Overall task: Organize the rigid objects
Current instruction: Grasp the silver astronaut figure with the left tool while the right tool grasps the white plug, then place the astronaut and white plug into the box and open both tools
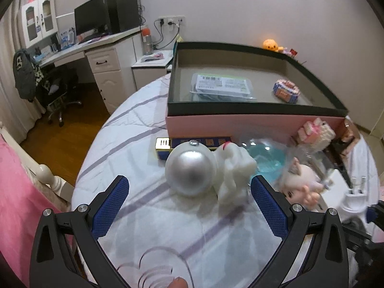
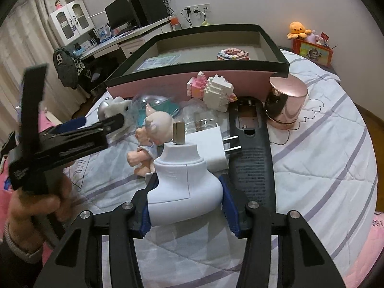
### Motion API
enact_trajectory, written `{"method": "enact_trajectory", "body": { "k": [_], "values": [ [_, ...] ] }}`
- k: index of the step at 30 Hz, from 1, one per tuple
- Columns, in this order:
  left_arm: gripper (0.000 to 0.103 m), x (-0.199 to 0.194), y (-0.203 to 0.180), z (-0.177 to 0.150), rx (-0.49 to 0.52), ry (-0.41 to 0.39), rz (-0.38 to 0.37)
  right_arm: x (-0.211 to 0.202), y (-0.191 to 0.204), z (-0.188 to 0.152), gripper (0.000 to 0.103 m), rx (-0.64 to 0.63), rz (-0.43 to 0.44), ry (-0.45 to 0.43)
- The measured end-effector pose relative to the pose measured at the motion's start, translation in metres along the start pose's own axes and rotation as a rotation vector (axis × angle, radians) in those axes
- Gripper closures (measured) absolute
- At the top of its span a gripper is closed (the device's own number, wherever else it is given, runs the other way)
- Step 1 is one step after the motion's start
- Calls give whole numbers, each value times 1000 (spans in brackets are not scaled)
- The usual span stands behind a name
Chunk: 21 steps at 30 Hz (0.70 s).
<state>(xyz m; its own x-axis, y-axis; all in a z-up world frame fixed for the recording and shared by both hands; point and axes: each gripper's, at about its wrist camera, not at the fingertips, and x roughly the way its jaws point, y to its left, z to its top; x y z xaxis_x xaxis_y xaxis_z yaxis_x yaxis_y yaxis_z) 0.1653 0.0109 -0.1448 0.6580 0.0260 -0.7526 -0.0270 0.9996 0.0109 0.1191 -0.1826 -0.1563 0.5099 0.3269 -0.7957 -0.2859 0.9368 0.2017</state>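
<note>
My right gripper (image 2: 186,206) is clenched on the rounded white plastic plug adapter (image 2: 183,182), blue pads pressing its wide base, its flat metal prongs pointing up and away toward the large pink box with a dark rim (image 2: 276,58) at the far side of the striped white bedspread (image 2: 312,163). My left gripper (image 1: 189,192) hangs with its jaws spread and nothing between them, just short of the white astronaut figurine with a silver dome helmet (image 1: 192,170), which lies on the bedspread in front of the box wall. What worries me on the right is the adapter's curved, smooth shell: I judge it could squirt out of the pads if I tilt or swing too fast on the way to the box. Its route is also crowded, with the small pink-haired doll (image 2: 148,139), the square white charger block (image 2: 213,141) and the long black remote with its battery bay open (image 2: 249,148) lying close around it, so a low carry could knock them. On the left, closing off-centre on that helmet may roll the figurine away toward the clear blue-tinted plastic shell (image 1: 266,153) beside it.
</note>
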Motion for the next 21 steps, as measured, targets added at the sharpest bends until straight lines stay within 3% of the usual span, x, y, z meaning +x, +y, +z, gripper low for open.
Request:
{"method": "enact_trajectory", "body": {
  "k": [3, 6, 21],
  "values": [
    [3, 14, 1, 3, -10, 33, 7, -1, -1, 2, 53, -1, -2, -3],
    [32, 17, 2, 3, -16, 49, -44, -5, -2, 5, 53, -2, -1, -13],
    [33, -30, 12, 2, -17, -16, -94, -25, 14, 24, 53, -36, 5, -86]
  ]
}}
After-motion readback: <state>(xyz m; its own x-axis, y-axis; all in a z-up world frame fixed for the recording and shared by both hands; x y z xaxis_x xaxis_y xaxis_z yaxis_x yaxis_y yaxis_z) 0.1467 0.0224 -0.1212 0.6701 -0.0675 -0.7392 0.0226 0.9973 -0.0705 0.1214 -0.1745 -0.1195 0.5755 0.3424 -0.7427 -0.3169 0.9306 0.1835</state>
